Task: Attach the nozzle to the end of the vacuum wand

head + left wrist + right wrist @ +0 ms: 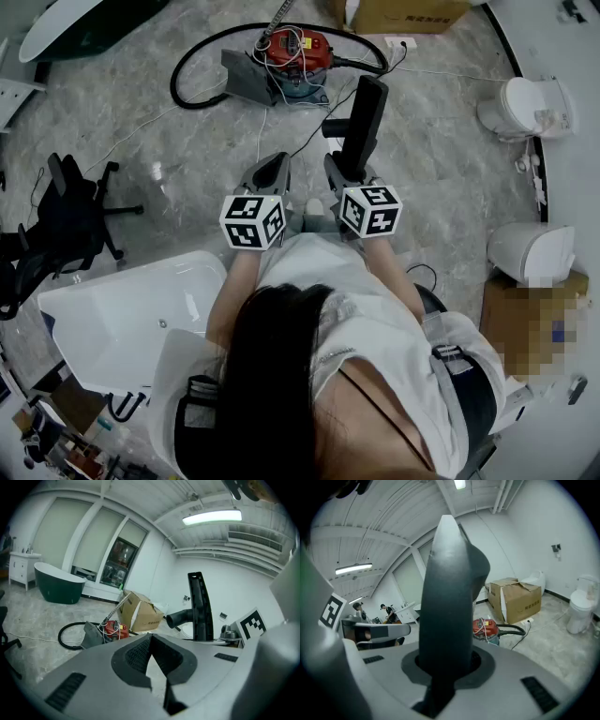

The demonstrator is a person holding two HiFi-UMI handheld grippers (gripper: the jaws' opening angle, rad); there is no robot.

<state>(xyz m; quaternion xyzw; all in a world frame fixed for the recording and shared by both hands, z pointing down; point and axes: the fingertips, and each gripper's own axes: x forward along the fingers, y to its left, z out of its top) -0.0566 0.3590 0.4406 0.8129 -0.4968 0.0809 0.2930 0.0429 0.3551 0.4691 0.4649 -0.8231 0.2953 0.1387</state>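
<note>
My right gripper [343, 167] is shut on a long black nozzle [364, 114], which stands up out of its jaws with a short side tube pointing left. In the right gripper view the nozzle [447, 597] fills the middle, clamped at the jaws [447, 663]. My left gripper [272, 172] is shut and holds nothing; its closed jaws [151, 639] show only floor behind them. It sits just left of the nozzle [201, 606]. Farther off on the floor lies the red vacuum [295, 49], with its black hose [187, 70] and ribbed metal wand [279, 14].
A grey floor head [246, 77] lies beside the vacuum. A cardboard box [408, 11] stands behind it. Two white toilets [525, 103] [530, 248] are on the right. A white bathtub [131, 309] and a black office chair [66, 220] are on the left.
</note>
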